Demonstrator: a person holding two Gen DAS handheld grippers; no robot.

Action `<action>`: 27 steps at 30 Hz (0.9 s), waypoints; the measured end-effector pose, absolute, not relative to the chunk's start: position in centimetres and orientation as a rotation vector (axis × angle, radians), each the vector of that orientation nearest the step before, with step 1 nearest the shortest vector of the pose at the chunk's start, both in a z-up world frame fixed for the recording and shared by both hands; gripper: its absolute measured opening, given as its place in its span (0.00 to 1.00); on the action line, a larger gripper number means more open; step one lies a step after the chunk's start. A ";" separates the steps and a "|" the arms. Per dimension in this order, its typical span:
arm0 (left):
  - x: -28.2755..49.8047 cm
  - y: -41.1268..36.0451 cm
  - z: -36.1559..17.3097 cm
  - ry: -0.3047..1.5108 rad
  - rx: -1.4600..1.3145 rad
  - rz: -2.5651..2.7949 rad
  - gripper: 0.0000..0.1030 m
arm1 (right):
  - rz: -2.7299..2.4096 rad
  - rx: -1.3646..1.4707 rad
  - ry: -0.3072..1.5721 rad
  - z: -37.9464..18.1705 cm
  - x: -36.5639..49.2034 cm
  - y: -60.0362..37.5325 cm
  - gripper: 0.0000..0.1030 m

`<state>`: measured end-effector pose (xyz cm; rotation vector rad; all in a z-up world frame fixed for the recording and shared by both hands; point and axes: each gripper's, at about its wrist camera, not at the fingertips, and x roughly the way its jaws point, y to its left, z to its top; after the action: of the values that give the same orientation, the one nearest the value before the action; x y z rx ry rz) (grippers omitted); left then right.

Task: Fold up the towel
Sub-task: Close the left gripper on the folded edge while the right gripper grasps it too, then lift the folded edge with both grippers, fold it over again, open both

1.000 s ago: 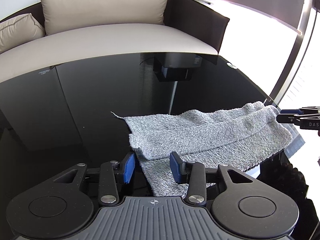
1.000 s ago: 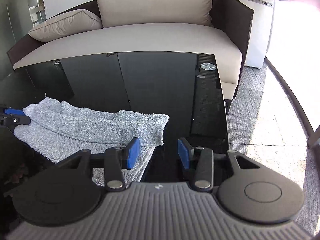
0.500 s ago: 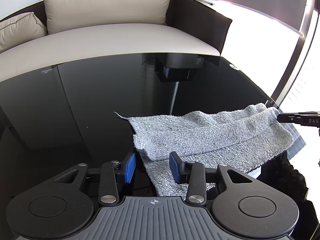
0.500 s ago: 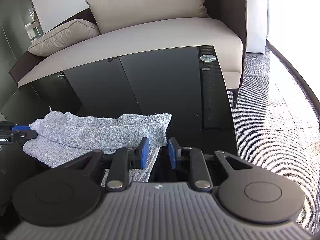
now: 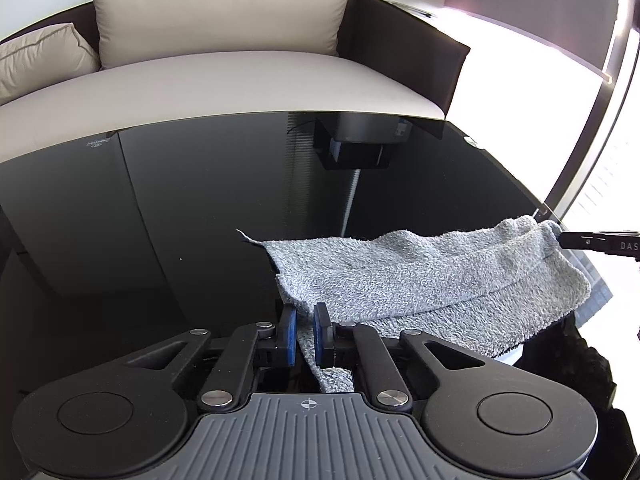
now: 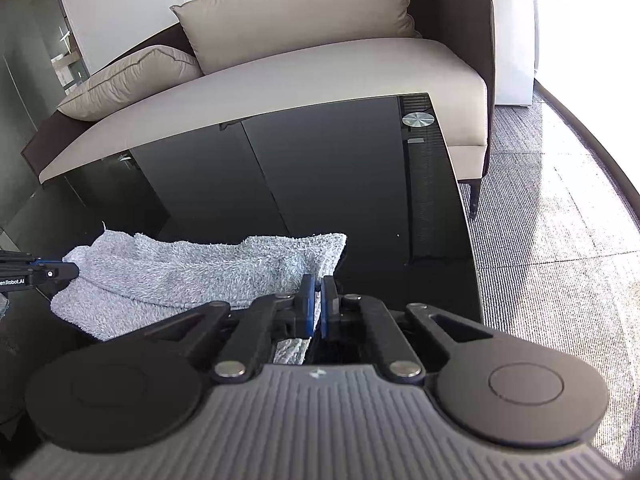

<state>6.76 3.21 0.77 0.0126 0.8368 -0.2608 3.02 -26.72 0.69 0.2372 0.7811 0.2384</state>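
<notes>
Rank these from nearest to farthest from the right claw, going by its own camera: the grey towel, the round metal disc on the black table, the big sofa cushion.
1. Grey towel: pinched in the right claw.
2. Round metal disc: table's far right corner.
3. Big sofa cushion: behind the table, upright.

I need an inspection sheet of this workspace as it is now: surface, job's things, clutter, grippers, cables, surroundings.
Surface: glossy black glass table, reflective.
Job's things: grey towel, partly folded over itself, near edge hanging off the table.
Clutter: nothing seen.
Grippers: left gripper shut on the towel's near left corner; right gripper shut on its near right corner.
Cables: nothing seen.
Surroundings: beige sofa with cushions behind the table; grey carpet; bright window light.
</notes>
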 end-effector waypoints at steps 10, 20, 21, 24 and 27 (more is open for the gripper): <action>7.7 3.7 1.2 0.808 -0.033 -0.253 0.03 | 0.244 0.303 0.740 1.2 3.8 -26.5 0.02; 9.0 3.9 1.0 0.801 -0.057 -0.241 0.03 | 0.217 0.338 0.722 0.8 6.1 -26.3 0.02; 9.1 4.0 1.0 0.797 -0.062 -0.238 0.03 | 0.209 0.346 0.718 0.8 6.4 -26.3 0.02; 9.6 4.1 1.0 0.795 -0.077 -0.232 0.03 | 0.195 0.353 0.715 0.6 7.0 -26.5 0.02; 10.2 4.1 0.9 0.797 -0.078 -0.225 0.03 | 0.182 0.355 0.729 0.5 7.6 -26.3 0.02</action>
<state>10.21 4.05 0.87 -0.0779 0.7968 -0.2248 7.57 -26.29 0.47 0.3550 0.7288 0.1818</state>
